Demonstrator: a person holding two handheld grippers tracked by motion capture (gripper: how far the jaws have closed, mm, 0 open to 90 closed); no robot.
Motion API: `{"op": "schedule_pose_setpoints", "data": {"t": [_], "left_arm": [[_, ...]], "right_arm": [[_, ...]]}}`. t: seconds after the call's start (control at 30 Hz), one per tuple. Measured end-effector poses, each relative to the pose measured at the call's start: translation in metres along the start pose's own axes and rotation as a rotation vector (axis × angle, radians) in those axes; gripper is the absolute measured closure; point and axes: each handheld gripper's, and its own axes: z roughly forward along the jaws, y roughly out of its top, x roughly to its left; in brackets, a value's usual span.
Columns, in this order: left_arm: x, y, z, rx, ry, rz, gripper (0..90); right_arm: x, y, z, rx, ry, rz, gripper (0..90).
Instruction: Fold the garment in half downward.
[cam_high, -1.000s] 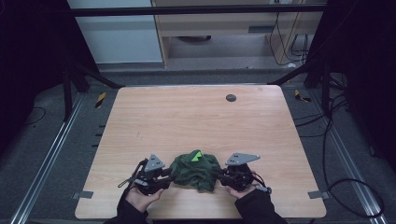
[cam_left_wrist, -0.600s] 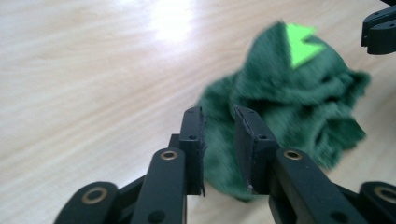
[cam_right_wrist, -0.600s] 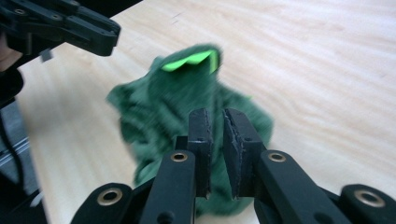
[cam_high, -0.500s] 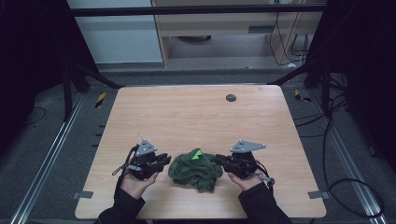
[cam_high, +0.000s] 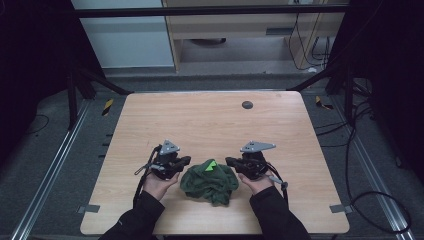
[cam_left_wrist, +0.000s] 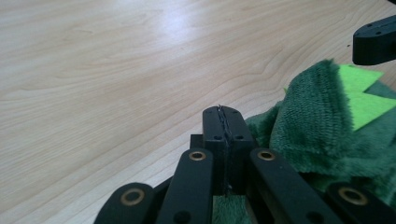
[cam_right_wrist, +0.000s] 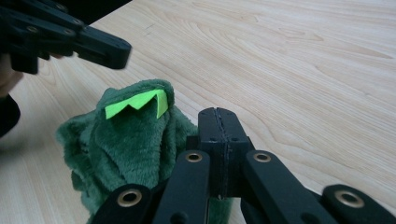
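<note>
Dark green plush cloth (cam_high: 209, 181) with neon-green trim; black grippers.

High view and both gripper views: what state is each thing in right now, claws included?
Dark green plush cloth with bright green felt trim: crumpled in a heap on the table, held by neither claw.
Left claw: jaws shut, nothing between them, beside the cloth.
Right claw: jaws shut, nothing between them, beside the cloth.
Light wooden table: flat, carrying the cloth.

Black sleeves (cam_high: 272, 215); black left gripper (cam_high: 186, 161) and right gripper (cam_high: 229, 161) with brass-ringed linkage screws, grey triangular plates, trailing cables
</note>
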Motion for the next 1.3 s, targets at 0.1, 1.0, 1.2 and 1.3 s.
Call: {"op": "schedule_pose_setpoints", "data": {"t": [0.1, 1.0, 1.2, 1.3], "left_arm": [[-0.004, -0.002, 0.009, 0.023, -0.025, 0.009, 89.7], [-0.029, -0.015, -0.024, 0.032, -0.182, 0.076, 89.7], [-0.037, -0.022, -0.025, 0.058, -0.194, 0.107, 89.7], [-0.041, -0.025, -0.027, 0.065, -0.204, 0.108, 89.7]], "right_arm": [[0.0, -0.002, 0.009, 0.014, 0.01, 0.005, 90.0], [0.03, -0.013, 0.0, 0.039, 0.105, -0.039, 90.0], [0.035, -0.018, -0.004, 0.048, 0.111, -0.048, 90.0], [0.038, -0.021, -0.006, 0.055, 0.115, -0.054, 90.0]]}}
